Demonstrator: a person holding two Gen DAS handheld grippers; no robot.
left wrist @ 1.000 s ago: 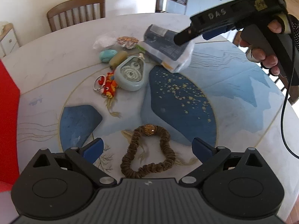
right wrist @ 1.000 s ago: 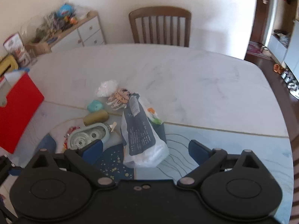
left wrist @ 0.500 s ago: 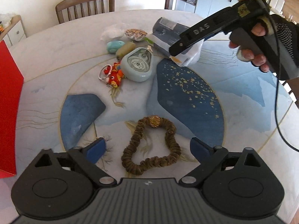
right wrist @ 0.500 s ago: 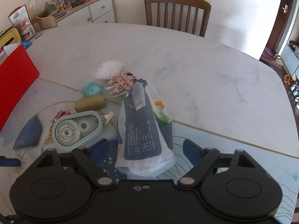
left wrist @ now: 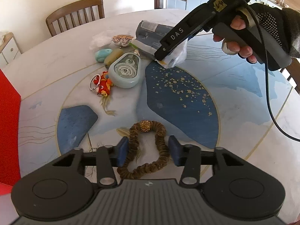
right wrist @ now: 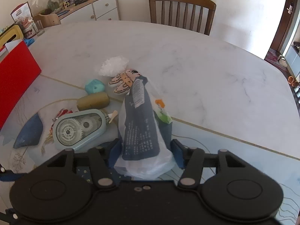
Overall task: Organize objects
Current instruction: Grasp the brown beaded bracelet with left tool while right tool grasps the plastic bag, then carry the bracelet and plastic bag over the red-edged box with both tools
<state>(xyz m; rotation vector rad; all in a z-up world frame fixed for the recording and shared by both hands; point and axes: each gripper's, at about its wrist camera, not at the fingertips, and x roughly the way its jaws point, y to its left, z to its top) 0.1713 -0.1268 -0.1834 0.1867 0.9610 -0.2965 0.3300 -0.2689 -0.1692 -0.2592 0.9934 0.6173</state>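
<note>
Brown ruched fabric hair tie (left wrist: 144, 150) with one gold glitter bead (left wrist: 143, 126) at its far side; lies in a loose loop on the table (left wrist: 234, 93), near edge, between the blue pads of the left gripper (left wrist: 148, 151), which press its sides in a clenched hold. Clear plastic bag (right wrist: 144, 131) with dark blue printed panel, white text and an orange-and-green mark; lies lengthwise at table centre, its near end grasped between the pads of the right gripper (right wrist: 144, 152). Left of the bag: pale teal correction-tape dispenser (right wrist: 78, 129) with visible gears, olive cylinder (right wrist: 93, 101), teal pebble-like lump (right wrist: 94, 87), cartoon bunny figure (right wrist: 124, 81), crumpled white wrap (right wrist: 113, 65). Red-orange keychain charm (left wrist: 102, 84) beside the dispenser. Red box (right wrist: 15, 75) at far left. Wooden chair (right wrist: 181, 9) behind the table.
</note>
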